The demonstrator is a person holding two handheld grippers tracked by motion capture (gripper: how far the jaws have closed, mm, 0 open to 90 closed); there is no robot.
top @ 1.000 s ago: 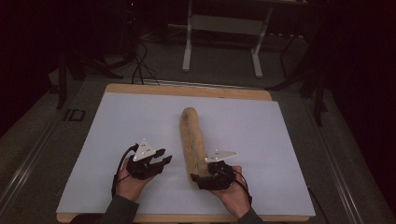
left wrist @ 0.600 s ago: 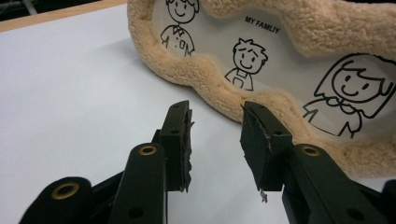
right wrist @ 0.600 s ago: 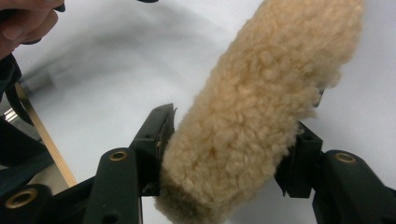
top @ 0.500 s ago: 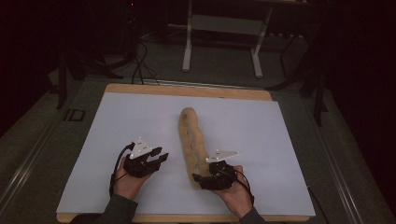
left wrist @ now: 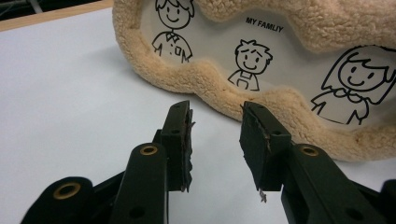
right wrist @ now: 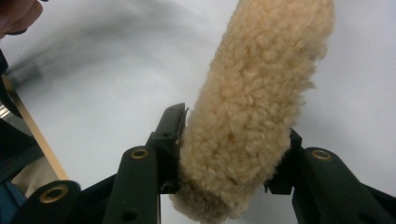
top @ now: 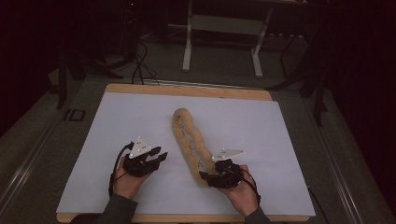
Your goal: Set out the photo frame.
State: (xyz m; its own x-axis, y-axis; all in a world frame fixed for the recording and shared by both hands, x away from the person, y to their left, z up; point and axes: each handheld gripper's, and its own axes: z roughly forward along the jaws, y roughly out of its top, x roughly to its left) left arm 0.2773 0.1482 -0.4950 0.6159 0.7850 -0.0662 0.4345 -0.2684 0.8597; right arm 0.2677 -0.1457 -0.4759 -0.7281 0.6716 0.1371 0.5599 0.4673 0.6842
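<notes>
The fleecy tan roll [top: 189, 142] lies lengthwise mid-counter [top: 116, 121]. The right gripper [top: 210, 176] has just been closing, its fingers [right wrist: 172, 135] clamping the near end; the left gripper [top: 161, 155] hovers beside, fingers apart.

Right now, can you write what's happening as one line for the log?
right gripper: jaws just closed, shut on fluffy pillow near end | left gripper: open, beside pillow, not touching | pillow: on white table
</notes>
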